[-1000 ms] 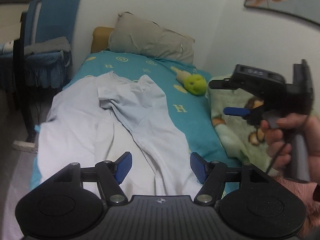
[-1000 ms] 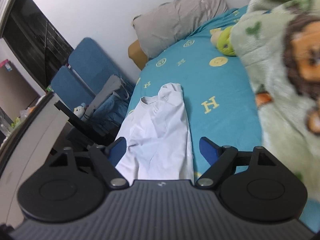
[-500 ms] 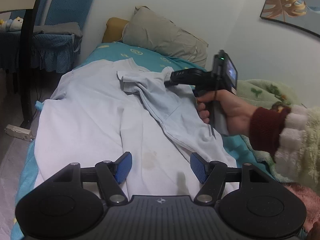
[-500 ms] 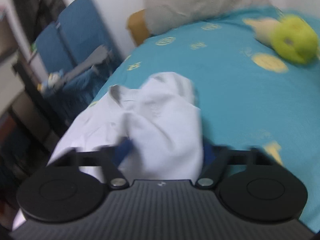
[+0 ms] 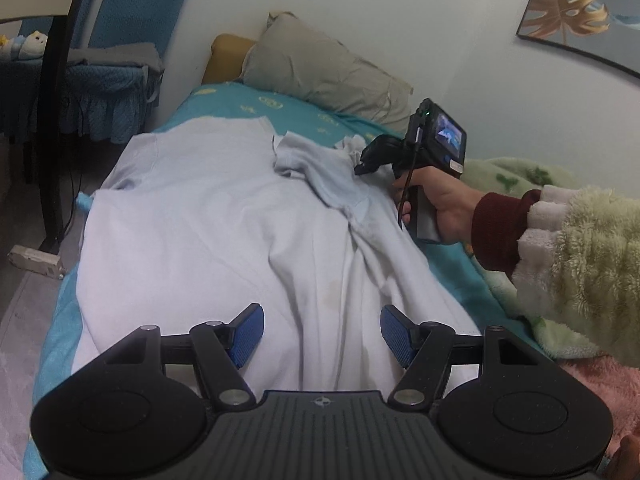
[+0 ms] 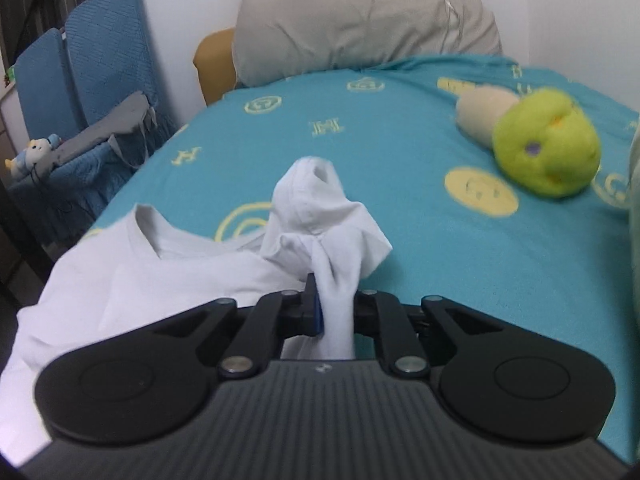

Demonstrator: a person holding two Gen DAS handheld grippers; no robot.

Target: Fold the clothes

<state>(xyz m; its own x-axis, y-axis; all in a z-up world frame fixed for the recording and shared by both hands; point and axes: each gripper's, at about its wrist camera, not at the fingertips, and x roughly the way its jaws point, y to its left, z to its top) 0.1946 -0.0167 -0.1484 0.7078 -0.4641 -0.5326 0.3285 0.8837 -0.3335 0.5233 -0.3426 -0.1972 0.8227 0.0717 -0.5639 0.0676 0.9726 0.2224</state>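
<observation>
Shirt [image 5: 224,232] lies spread along the bed [image 6: 400,184], collar toward twelve o'clock. Right tool [image 6: 334,312] has just been closing and now pinches the bunched sleeve [image 6: 320,216], likely to draw it inward. Left tool [image 5: 322,334] waits wide over the hem at six o'clock.

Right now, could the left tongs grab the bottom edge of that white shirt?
Probably yes: the left tongs stand open just over the white shirt, nothing lying between. The right tongs pinch its far sleeve.

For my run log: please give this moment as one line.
right gripper: closing, shut on shirt sleeve | left gripper: open above shirt
</observation>
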